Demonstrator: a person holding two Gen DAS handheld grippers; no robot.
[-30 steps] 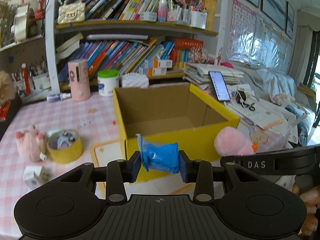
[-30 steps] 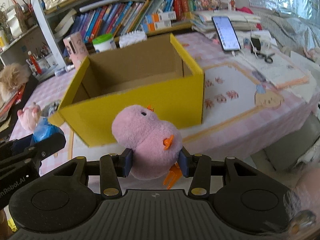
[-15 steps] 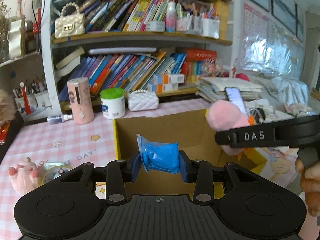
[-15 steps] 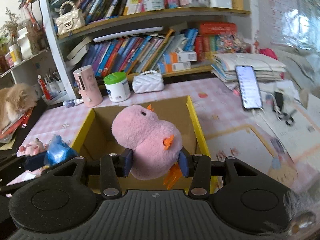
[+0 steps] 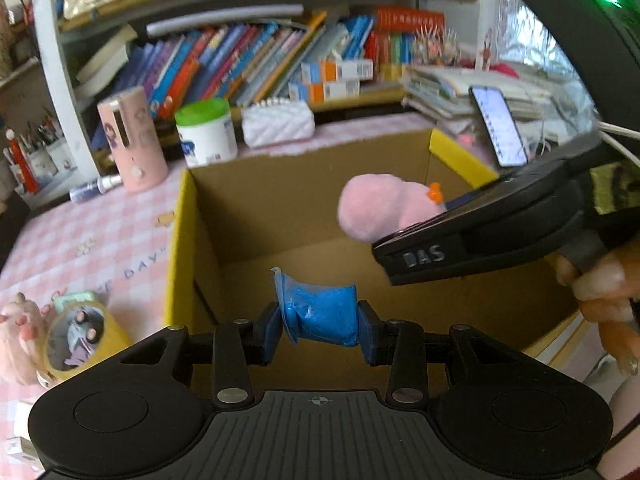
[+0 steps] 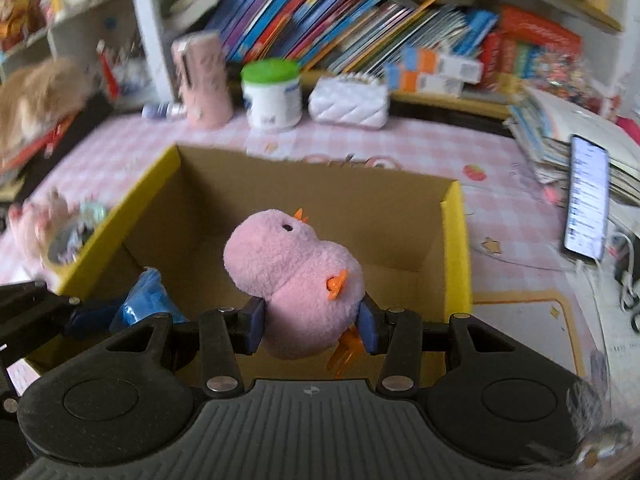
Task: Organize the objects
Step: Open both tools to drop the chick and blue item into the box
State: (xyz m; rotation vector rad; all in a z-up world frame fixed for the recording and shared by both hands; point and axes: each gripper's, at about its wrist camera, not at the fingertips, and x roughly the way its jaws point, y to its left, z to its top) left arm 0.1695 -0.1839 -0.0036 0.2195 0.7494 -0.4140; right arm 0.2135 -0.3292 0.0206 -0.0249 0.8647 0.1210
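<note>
An open yellow cardboard box (image 5: 178, 240) (image 6: 456, 240) stands on the pink checked table, brown and bare inside. My left gripper (image 5: 320, 332) is shut on a blue plastic packet (image 5: 320, 314), held over the box's near part. My right gripper (image 6: 310, 326) is shut on a pink plush duck (image 6: 292, 280) with orange beak and feet, also above the box opening. In the left wrist view the pink plush duck (image 5: 384, 210) and the right gripper's black body come in from the right. The blue plastic packet (image 6: 146, 300) shows low left in the right wrist view.
Left of the box lie a yellow tape roll (image 5: 82, 336) and a pink plush toy (image 5: 18, 340). Behind it stand a pink cylinder (image 5: 134, 140), a green-lidded jar (image 5: 206, 132) and a white quilted purse (image 5: 278, 122). A phone (image 6: 586, 204) leans on papers at right. Bookshelves fill the back.
Both grippers moved forward with their loads, from in front of the box to above its opening. The right gripper rolled and now sits close beside the left one.
</note>
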